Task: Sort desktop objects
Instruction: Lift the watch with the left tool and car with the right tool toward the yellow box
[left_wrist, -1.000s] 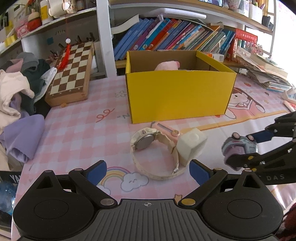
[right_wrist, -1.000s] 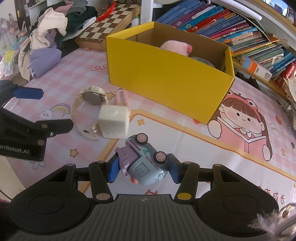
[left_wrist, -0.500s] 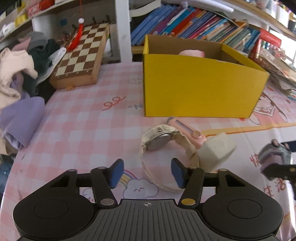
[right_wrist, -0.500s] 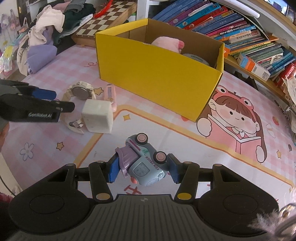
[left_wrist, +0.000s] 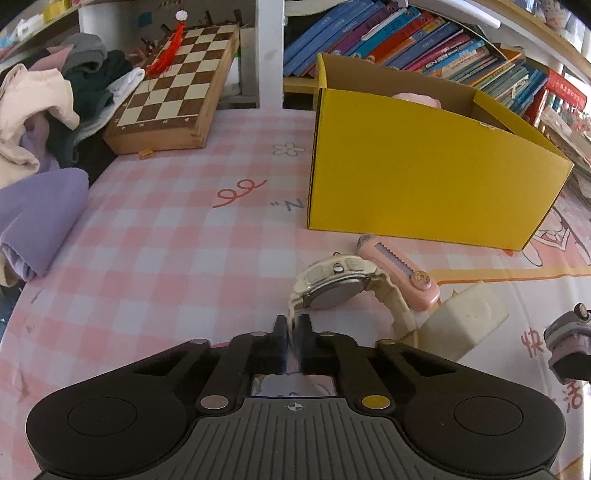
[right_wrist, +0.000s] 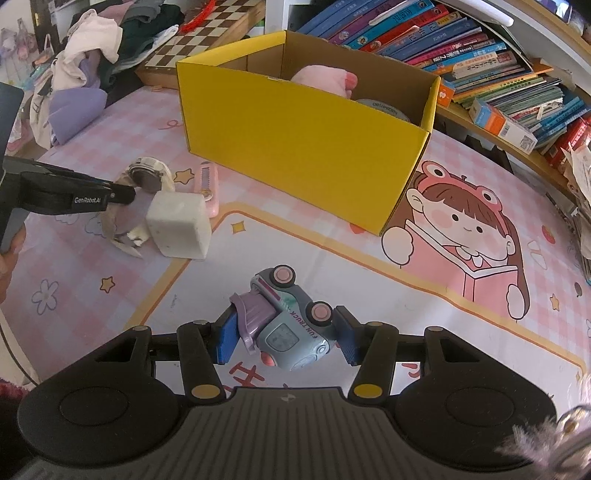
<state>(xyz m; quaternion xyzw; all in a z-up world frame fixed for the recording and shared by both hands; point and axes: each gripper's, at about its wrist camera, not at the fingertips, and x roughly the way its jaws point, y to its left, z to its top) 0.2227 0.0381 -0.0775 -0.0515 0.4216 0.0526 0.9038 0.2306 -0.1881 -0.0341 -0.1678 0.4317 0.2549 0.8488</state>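
Observation:
My left gripper (left_wrist: 293, 332) is shut on the near strap of a cream wristwatch (left_wrist: 332, 286), which lies on the pink mat in front of the yellow box (left_wrist: 417, 184). The left gripper also shows in the right wrist view (right_wrist: 122, 194), at the watch (right_wrist: 147, 175). My right gripper (right_wrist: 286, 338) is shut on a blue and purple toy truck (right_wrist: 284, 321), held above the mat. The truck shows at the right edge of the left wrist view (left_wrist: 567, 334). A white cube (right_wrist: 179, 223) and a pink utility knife (right_wrist: 207, 184) lie by the watch.
The yellow box (right_wrist: 303, 136) holds a pink plush (right_wrist: 323, 79) and a round tin. A chessboard (left_wrist: 173, 96) and a heap of clothes (left_wrist: 40, 122) lie at the far left. Bookshelves (left_wrist: 424, 40) stand behind the box.
My left gripper has moved forward to the watch and closed from wide open onto its strap. My right gripper has kept hold of the truck and moved nearer the box.

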